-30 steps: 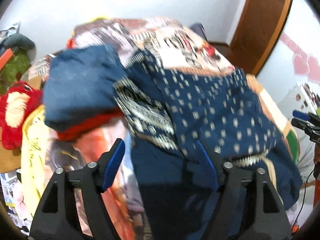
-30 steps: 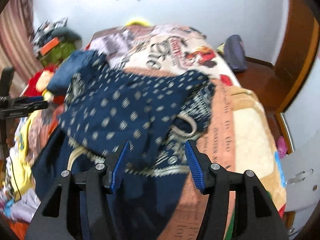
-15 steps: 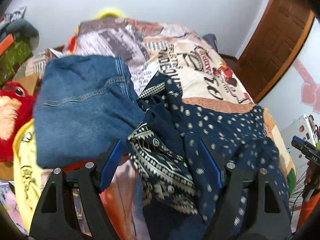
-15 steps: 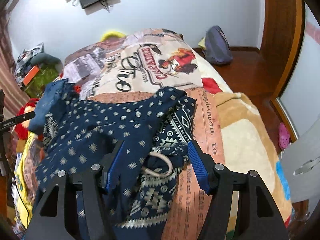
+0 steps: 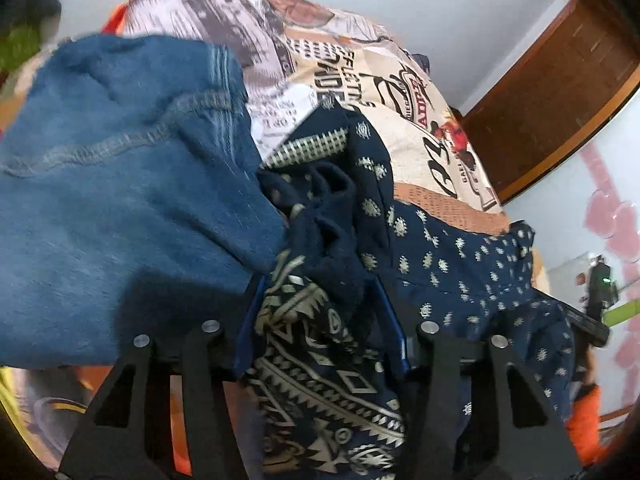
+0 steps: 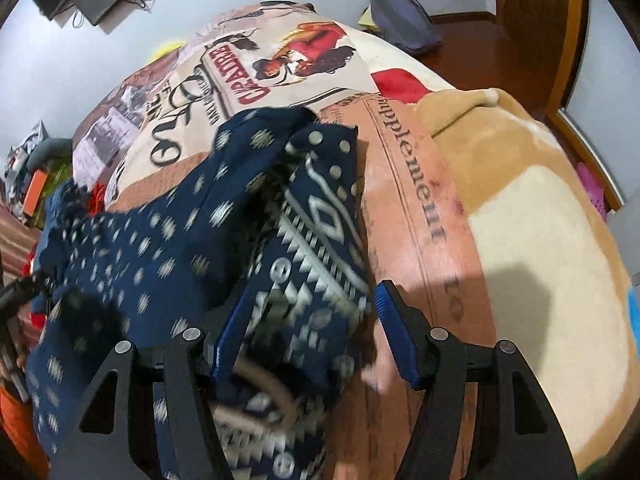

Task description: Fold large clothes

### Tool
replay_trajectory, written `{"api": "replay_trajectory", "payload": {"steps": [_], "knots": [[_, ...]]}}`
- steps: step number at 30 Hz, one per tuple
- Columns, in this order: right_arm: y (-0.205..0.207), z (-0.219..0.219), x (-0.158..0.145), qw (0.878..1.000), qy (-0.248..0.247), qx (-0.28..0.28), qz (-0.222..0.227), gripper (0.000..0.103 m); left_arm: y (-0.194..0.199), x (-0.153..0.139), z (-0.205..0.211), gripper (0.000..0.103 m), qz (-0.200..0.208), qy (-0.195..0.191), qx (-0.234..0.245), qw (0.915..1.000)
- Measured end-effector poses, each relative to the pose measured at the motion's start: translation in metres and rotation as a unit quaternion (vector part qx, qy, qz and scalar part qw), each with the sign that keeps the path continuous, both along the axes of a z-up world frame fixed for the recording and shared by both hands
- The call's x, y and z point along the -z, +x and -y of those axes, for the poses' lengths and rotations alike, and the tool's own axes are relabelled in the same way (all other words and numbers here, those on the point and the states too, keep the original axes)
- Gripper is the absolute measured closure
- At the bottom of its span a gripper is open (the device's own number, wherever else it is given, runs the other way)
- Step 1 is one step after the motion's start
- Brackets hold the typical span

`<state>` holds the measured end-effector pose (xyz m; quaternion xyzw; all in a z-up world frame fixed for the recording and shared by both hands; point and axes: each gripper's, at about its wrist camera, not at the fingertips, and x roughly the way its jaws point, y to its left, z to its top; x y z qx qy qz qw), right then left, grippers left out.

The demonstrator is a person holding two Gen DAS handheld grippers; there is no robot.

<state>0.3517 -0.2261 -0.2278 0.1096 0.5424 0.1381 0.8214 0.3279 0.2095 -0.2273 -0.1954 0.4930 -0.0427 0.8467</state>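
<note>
We see the navy garment (image 5: 436, 256), dotted with small pale motifs and edged with a pale geometric border, lying crumpled and bunched on the printed bedspread (image 5: 400, 92), its rumpled mass just beside the folded blue jeans (image 5: 120, 184).

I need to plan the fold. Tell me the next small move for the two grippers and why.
Probably close both fully on the navy patterned garment before lifting. The left gripper has just been closing its jaws and straddles a bunch of the fabric beside the blue denim piece; the right gripper has the patterned border between open jaws. The garment lies crumpled on the printed bedspread.
</note>
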Motion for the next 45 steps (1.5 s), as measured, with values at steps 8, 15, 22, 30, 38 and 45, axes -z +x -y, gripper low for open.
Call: {"api": "replay_trajectory", "payload": {"steps": [8, 15, 22, 30, 38, 45], "knots": [[0.039, -0.017, 0.015, 1.0, -0.027, 0.004, 0.015, 0.068, 0.001, -0.002, 0.015, 0.09, -0.004, 0.031, 0.0, 0.9995], [0.046, -0.014, -0.011, 1.0, -0.009, 0.012, 0.026, 0.097, -0.011, -0.049, 0.046, 0.093, 0.053, 0.085, 0.027, 0.9946], [0.058, -0.026, -0.074, 0.994, -0.027, -0.026, 0.102, 0.097, -0.011, -0.093, 0.066, 0.094, 0.109, 0.088, 0.04, 0.9894], [0.109, -0.063, -0.086, 0.988, -0.046, -0.048, 0.136, 0.098, 0.02, -0.072, 0.02, 0.093, 0.091, 0.099, -0.027, 0.9905], [0.148, -0.083, -0.035, 0.991, -0.075, -0.045, 0.097, 0.097, 0.046, -0.02, -0.017, 0.093, 0.037, 0.104, -0.062, 0.9919], [0.147, -0.077, -0.013, 0.99, -0.088, -0.05, 0.095, 0.093, 0.044, -0.017, -0.005, 0.089, 0.033, 0.139, -0.043, 0.9889]]}}
